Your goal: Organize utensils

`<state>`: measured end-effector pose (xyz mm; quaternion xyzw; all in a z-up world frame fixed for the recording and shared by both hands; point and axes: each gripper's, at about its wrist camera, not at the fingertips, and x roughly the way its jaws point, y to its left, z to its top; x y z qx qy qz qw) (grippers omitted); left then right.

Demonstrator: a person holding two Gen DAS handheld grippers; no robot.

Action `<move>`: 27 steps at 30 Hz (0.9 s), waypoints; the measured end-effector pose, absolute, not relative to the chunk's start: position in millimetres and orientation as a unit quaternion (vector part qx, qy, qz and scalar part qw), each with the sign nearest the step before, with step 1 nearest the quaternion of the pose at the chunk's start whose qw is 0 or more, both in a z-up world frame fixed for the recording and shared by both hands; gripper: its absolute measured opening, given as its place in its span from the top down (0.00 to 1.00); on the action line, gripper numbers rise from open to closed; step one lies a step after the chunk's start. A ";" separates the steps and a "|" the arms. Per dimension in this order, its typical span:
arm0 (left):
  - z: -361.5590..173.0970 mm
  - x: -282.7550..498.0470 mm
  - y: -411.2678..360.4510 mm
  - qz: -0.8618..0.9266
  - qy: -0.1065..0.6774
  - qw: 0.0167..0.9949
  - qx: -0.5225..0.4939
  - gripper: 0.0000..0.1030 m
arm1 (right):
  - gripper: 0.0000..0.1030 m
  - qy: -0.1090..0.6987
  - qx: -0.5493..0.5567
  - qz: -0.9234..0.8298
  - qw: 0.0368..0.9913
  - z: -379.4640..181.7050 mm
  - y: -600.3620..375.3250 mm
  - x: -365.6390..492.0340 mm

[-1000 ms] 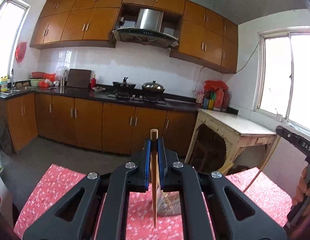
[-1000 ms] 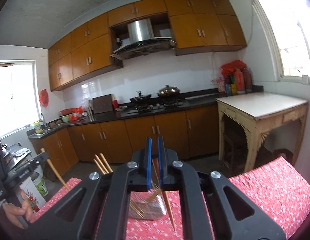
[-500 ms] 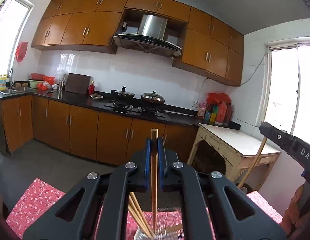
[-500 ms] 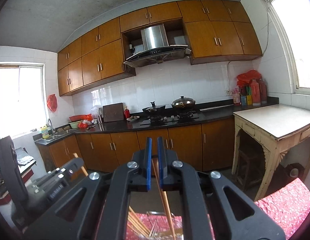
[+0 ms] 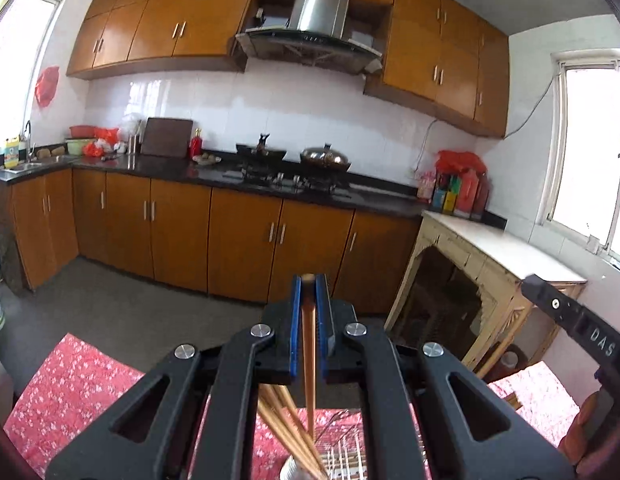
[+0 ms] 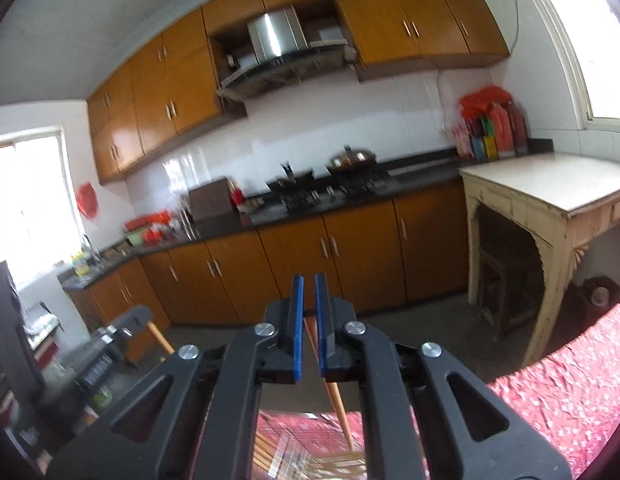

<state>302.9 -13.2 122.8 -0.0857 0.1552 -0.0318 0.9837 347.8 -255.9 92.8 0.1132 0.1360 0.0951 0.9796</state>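
Both grippers are nipped shut on a chopstick — left gripper on its chopstick, right gripper on another chopstick, both above the wire holder on the red tablecloth. Risk: either tip could snag the mesh rim or the sticks already inside — tipping the holder.

Wire holder cut off by the bottom edge; right view's holder and counter blurred.

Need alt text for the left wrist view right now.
The left gripper is shut on a wooden chopstick held upright above more chopsticks over a red floral tablecloth; kitchen cabinets lie beyond.
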 end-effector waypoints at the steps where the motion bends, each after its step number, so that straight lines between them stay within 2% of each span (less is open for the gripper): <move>1: 122.9 300.9 -11.5 -0.030 0.158 0.983 -0.086 0.93 | 0.87 0.137 0.109 0.087 0.981 90.7 -258.8 345.5; 2: 124.4 300.0 -9.7 -0.028 0.158 0.983 -0.086 0.91 | 0.78 0.138 0.106 0.080 0.982 90.9 -261.6 342.0; 4: 129.3 292.3 -5.4 -0.023 0.158 0.983 -0.087 0.75 | 0.65 0.132 0.102 0.069 0.984 90.4 -266.5 334.3; 5: 132.2 288.1 -3.0 -0.018 0.155 0.984 -0.088 0.54 | 0.63 0.129 0.100 0.063 0.985 91.7 -269.9 329.2; 6: 136.2 279.4 0.7 -0.011 0.145 0.985 -0.089 0.44 | 0.63 0.128 0.097 0.059 0.985 94.1 -272.1 322.6; 10: 149.1 255.6 9.6 -0.006 0.129 0.988 -0.084 0.41 | 0.51 0.121 0.096 0.045 0.987 98.5 -281.1 303.5; 19: 155.1 210.2 31.5 -0.003 0.138 0.987 -0.084 0.33 | 0.38 0.118 0.086 0.041 0.988 100.4 -283.9 251.8; 27: 135.9 169.9 38.9 -0.012 0.144 0.987 -0.066 0.19 | 0.22 0.117 0.076 0.041 0.989 81.0 -286.3 201.3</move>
